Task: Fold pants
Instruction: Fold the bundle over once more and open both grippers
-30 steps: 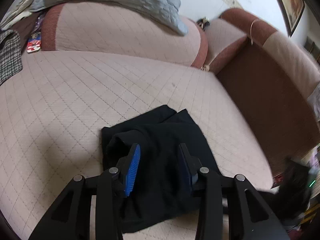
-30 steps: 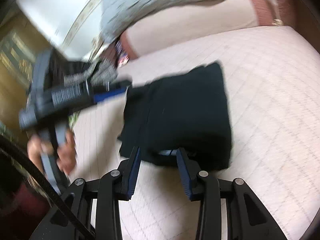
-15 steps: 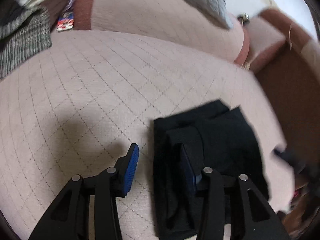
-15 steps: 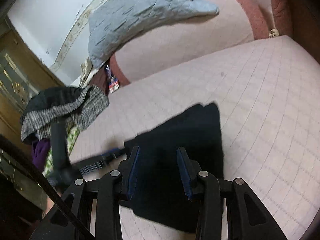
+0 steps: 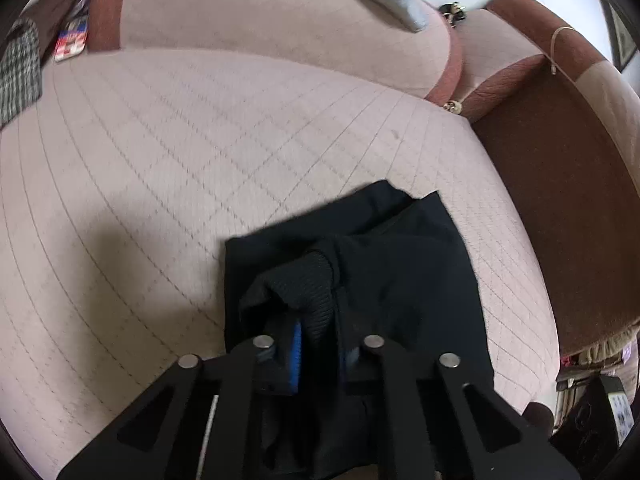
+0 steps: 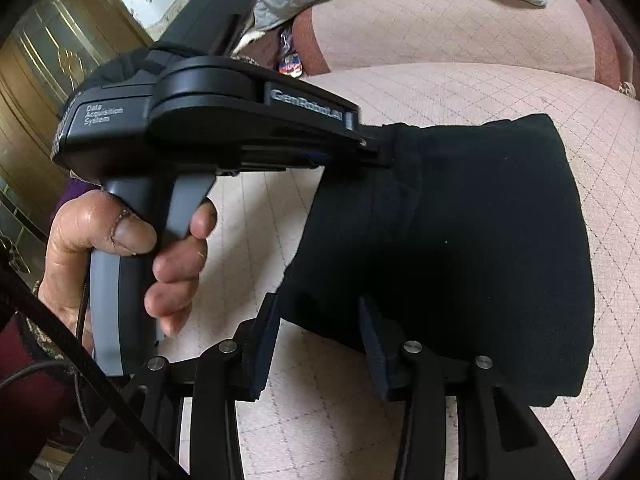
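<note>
The pants [image 6: 460, 240] lie already folded into a compact bundle on the quilted sofa seat [image 5: 200, 140], left claw [image 5: 316, 344] clamped on an edge, right claw [image 6: 320, 344] opening around the near edge, likely one last fold or tidy left.

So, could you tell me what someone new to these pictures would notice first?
The folded black pants on the quilted pink sofa seat dominate both views. In the right wrist view, a hand fills the left side, squeezing the left gripper, which is shut on a bunched fold at the pants' edge. The right gripper sits at the near edge, its jaws opening with a corner of cloth between them.
</note>
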